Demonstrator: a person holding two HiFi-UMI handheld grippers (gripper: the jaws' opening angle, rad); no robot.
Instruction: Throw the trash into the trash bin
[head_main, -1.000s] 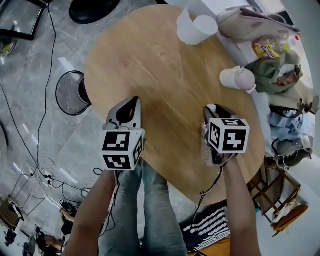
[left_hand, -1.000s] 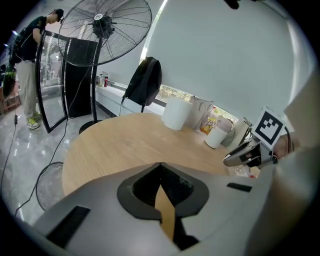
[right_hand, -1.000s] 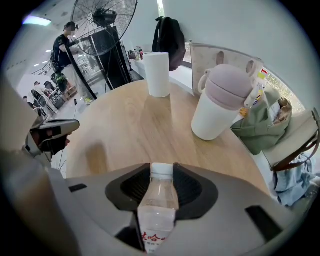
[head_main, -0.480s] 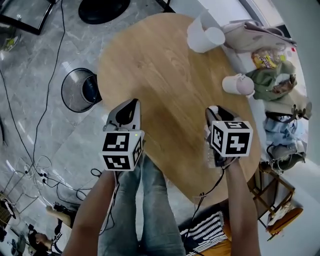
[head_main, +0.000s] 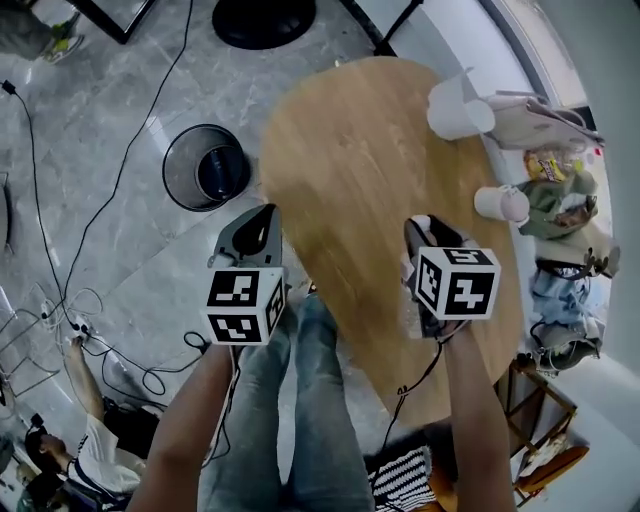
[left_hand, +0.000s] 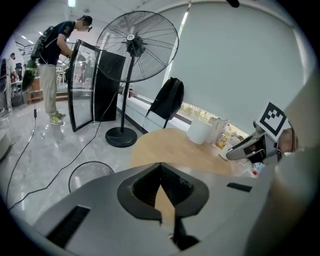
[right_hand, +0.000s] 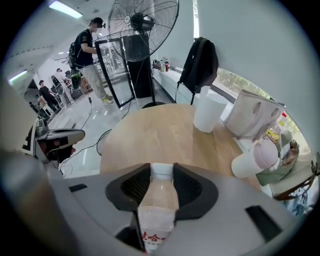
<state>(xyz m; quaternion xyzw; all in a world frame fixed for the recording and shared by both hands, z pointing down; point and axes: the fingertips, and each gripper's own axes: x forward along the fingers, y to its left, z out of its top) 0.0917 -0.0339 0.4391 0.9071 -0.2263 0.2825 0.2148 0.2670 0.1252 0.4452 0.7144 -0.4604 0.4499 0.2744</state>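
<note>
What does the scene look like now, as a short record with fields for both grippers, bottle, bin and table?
left gripper: shut, empty, near the left edge of the table
right gripper: shut on the bottle, above the table
bottle: clear, white cap, lying along the jaws
bin: upright on the floor, left of the table
table: round, wooden; white cup and lidded cup at its far right

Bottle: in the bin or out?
Out. The right gripper is shut on the bottle over the table; the trash bin sits on the floor, apart.
</note>
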